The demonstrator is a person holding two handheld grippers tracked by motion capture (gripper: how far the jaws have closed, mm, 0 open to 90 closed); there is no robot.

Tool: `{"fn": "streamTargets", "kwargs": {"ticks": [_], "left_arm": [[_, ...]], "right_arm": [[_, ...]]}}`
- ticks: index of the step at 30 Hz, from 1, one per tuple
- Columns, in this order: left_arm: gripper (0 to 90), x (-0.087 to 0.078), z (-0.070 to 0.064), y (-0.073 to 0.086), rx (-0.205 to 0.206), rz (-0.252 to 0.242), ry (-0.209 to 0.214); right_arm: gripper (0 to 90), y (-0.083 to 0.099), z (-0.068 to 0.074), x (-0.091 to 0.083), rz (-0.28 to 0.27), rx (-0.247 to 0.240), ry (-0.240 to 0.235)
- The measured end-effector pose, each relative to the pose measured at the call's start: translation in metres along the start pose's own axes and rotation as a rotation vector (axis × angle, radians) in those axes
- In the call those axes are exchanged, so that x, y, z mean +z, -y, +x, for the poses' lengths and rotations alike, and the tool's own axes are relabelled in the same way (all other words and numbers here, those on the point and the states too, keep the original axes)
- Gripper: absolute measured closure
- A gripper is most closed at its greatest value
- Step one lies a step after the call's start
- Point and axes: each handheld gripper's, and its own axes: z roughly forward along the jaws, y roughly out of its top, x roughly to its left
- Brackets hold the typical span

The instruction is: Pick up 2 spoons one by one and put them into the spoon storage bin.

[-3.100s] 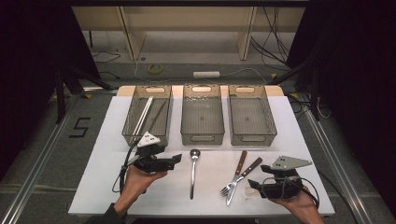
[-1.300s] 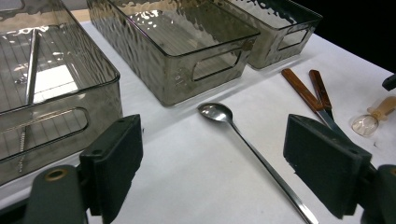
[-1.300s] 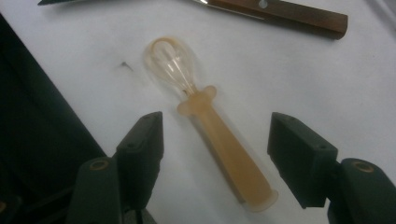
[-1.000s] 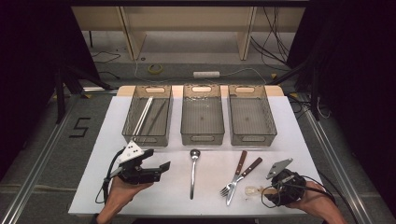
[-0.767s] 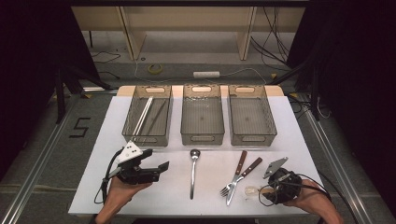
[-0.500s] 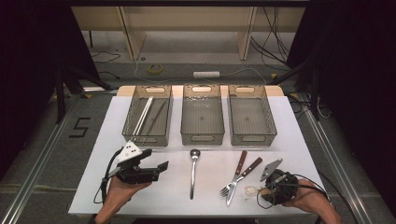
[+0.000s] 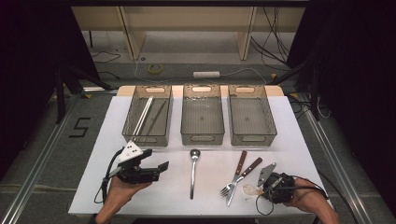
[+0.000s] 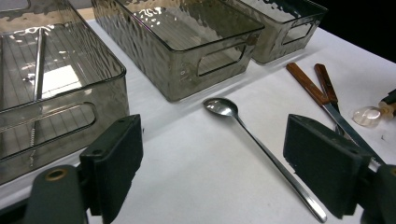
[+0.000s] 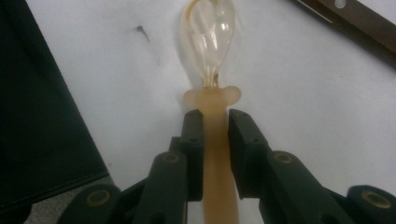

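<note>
A small translucent amber spoon (image 9: 210, 32) lies on the white table (image 7: 299, 140) at the near right. Its bowl (image 7: 249, 190) points left. My right gripper (image 9: 215, 119) is shut on the spoon's handle, low over the table (image 7: 264, 190). My left gripper (image 7: 160, 171) hovers at the near left, jaws wide open with nothing between them (image 8: 215, 154). Ahead of it lies a long metal spoon (image 8: 252, 135), mid-table (image 7: 193, 171). A wood-handled fork (image 7: 236, 172) and knife (image 7: 244, 179) lie just left of the right gripper.
Three clear smoky bins stand in a row at the back: the left bin (image 7: 133, 123) holds thin straws and a rod, the middle bin (image 7: 202, 137) and right bin (image 7: 252, 137) look bare. The near table edge runs just under both hands.
My right gripper has tilted, dropped to the table and shut on the translucent spoon's handle. My left gripper has drawn back toward the near left, still open.
</note>
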Motion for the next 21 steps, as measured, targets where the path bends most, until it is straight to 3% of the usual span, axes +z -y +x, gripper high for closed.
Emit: {"fn": "streamTargets", "kwargs": {"ticks": [7,15,21], "left_arm": [[19.4,0.002,0.000,0.001,0.003,0.008,0.000],[19.4,0.001,-0.002,0.001,0.005,-0.011,0.003],[19.4,0.000,-0.002,0.001,-0.004,-0.025,0.000]], "right_arm": [[78.5,0.002,0.001,-0.003,-0.003,-0.037,0.010],[78.6,0.004,-0.001,-0.023,-0.103,-0.006,0.036],[78.6,-0.002,-0.006,-0.034,-0.217,0.054,0.068]]}}
